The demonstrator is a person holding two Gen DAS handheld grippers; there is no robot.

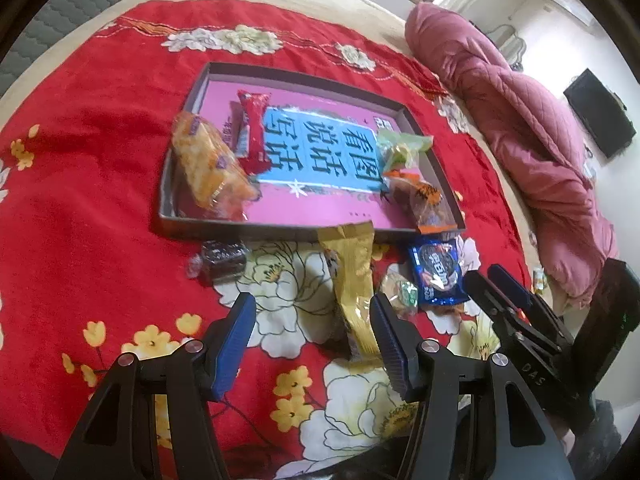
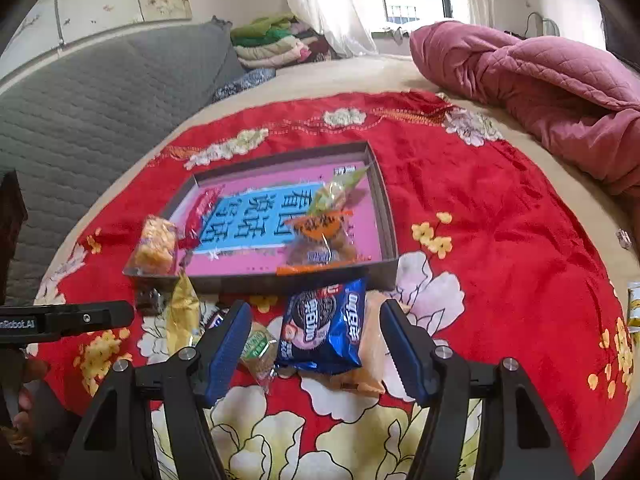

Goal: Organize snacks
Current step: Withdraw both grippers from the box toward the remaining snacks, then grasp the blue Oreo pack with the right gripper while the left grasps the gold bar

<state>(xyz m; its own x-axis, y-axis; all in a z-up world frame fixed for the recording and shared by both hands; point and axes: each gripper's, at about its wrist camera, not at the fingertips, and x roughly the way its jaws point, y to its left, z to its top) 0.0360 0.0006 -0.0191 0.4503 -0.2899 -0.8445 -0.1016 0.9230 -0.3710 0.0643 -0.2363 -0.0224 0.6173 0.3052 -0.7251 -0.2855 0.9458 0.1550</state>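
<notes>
A shallow grey box with a pink and blue bottom lies on the red floral cloth. In it lie an orange cracker pack, a red bar, a green pack and an orange-edged clear pack. In front of it lie a gold pack, a dark wrapped snack, a small green-label pack and a blue Oreo pack. My left gripper is open with the gold pack between its fingers. My right gripper is open around the Oreo pack.
A pink quilt lies bunched at the right of the bed. A grey padded headboard stands at the left, folded clothes at the back. A small yellow pack lies at the far right edge.
</notes>
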